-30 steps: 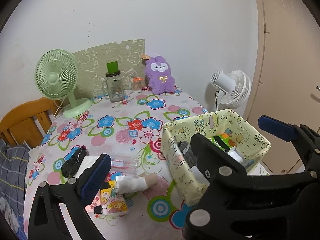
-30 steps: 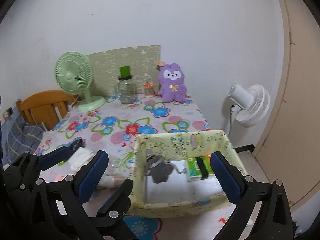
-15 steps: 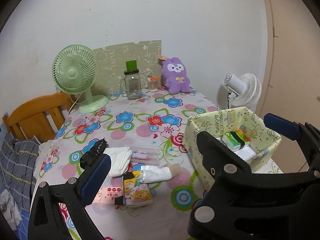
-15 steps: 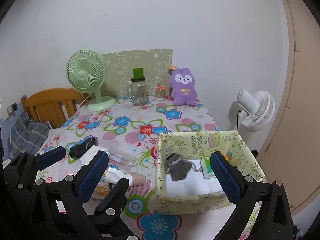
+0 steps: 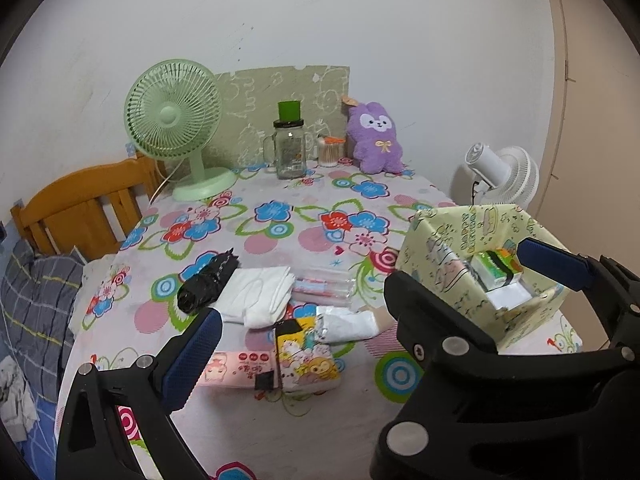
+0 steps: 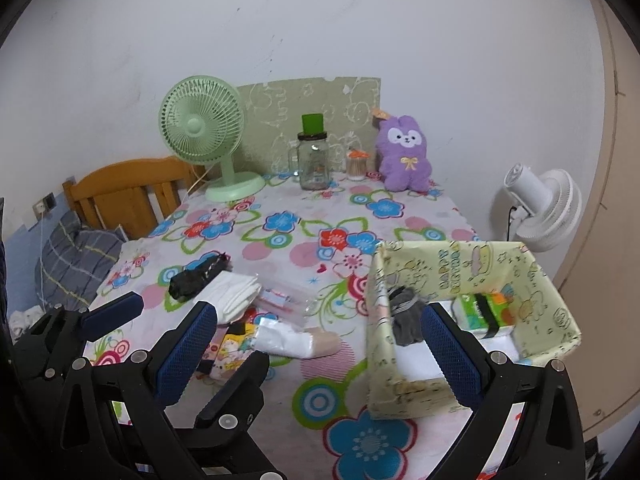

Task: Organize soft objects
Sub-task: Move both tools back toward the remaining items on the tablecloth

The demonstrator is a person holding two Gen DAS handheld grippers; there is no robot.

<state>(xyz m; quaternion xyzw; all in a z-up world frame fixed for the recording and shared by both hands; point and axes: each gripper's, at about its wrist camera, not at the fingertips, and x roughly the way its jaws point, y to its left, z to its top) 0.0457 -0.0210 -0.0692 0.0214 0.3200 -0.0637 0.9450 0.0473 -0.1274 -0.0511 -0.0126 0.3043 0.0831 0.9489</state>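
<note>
Both grippers hang above the near edge of the flowered table (image 6: pixel 312 240), and both are spread wide with nothing between the pads: the left gripper (image 5: pixel 368 292) looks over the loose pile, the right gripper (image 6: pixel 320 344) straddles the gap between pile and box. The soft things lie in a cluster at about nine o'clock from the yellow box (image 6: pixel 532 280), which stands at the table's right side and already holds a grey sock (image 6: pixel 406 316) and a green tissue pack (image 6: pixel 482 312). Left on the cloth are a black bag (image 5: pixel 208 284), a folded white cloth (image 5: pixel 260 292) touching it, a clear packet (image 5: pixel 324 290) just beside that, a white roll (image 5: pixel 348 322), and two printed tissue packs (image 5: pixel 308 356) nearest the camera. All look light and limp; the cloth should sag unless pinched across its folded thickness, the black bag and clear packet look slick, and the tissue packs seem best squeezed across their short sides, gently, since they will crush. The purple plush (image 6: pixel 404 156) sits at twelve o'clock by the wall, well apart from the pile
</note>
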